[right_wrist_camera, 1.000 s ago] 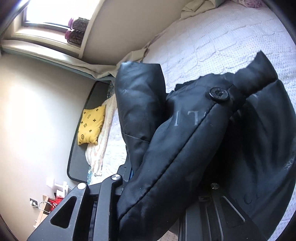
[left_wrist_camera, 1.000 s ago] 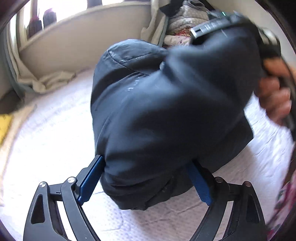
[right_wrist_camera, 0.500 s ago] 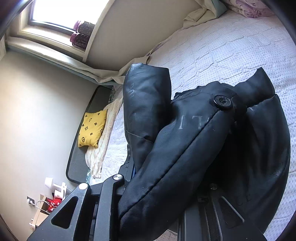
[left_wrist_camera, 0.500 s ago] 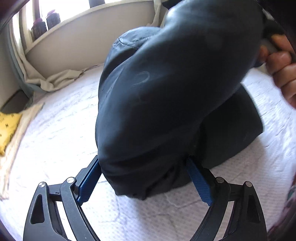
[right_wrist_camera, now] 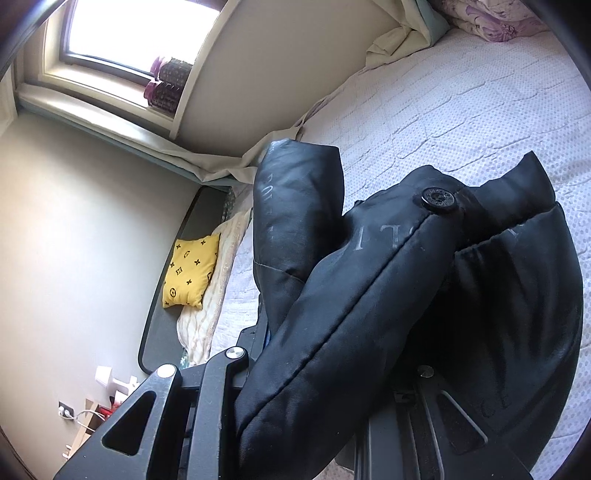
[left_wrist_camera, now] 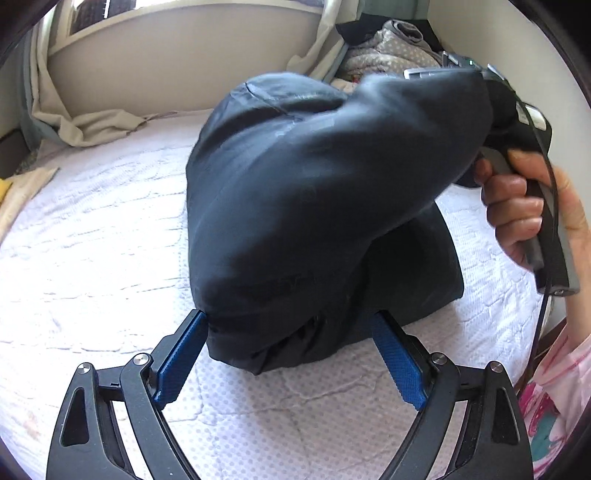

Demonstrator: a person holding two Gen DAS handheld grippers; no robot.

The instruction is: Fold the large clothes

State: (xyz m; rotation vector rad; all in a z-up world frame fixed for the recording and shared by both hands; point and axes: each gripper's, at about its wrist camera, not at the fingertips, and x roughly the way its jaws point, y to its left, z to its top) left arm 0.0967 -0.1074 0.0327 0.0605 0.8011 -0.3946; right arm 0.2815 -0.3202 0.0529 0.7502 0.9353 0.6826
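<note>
Yellow cushion [right_wrist_camera: 191, 270] by wall; white quilted bedspread [left_wrist_camera: 92, 240]; window [right_wrist_camera: 140, 33].

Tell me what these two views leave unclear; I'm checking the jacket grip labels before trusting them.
- Right gripper, right wrist view: the black jacket drapes over both fingers, so its grip cannot be told.
- Left gripper, left wrist view: the blue pads flank the jacket's bunched end; actual pinching is unclear.
- Jacket's upper part, left wrist view: motion-blurred.
- Faded lettering, right wrist view: unreadable.
</note>
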